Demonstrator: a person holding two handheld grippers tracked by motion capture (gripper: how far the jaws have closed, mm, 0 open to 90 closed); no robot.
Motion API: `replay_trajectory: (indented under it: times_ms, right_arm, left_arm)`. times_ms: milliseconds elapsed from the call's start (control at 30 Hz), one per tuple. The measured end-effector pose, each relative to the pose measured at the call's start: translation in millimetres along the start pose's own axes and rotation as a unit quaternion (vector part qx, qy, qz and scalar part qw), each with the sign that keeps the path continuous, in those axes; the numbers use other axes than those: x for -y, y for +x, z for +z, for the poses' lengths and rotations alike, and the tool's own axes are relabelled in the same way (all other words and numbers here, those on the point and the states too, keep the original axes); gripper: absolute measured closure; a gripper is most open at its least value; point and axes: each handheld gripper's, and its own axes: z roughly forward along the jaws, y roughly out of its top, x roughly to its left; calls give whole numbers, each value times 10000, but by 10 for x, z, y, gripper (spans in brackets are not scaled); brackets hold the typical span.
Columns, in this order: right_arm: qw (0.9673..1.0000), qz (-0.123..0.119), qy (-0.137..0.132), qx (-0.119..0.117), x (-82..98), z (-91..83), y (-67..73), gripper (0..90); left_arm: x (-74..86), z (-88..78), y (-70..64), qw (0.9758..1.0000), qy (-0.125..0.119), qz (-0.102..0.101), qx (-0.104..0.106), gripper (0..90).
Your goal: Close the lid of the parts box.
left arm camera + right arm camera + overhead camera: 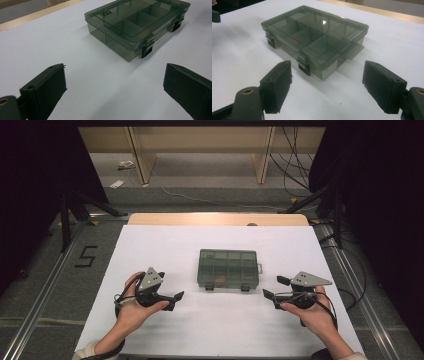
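Two black latches (303, 65) hold the smoky compartment box (228, 268) shut at mid-desk (165, 240). My left claw (172, 300) and right claw (272, 290) flank it, both spread apart and empty. Prying one latch alone could skid the light box away.

left hand (134, 306): enters from the bottom edge, forearm angled up and rightward, wrapped around left tool (175, 301) | left tool: jaws wide apart, nothing between, pointing right toward the other tool | right hand (311, 312): grips right tool (272, 287) from below | right tool: jaws spread, empty, pointing left
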Motion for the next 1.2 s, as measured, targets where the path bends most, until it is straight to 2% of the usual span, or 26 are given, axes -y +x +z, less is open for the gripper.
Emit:
replay_trajectory:
  times_ms: [433,1200]
  right_arm:
    - [10000,17,46,5,54,-53,3,236]
    - [10000,51,-16,11,87,-84,-20,227]
  left_arm:
    - [55,-37,37,10000,67,-2,-49,41]
    - [84,-20,103,9998,89,-146,-110,35]
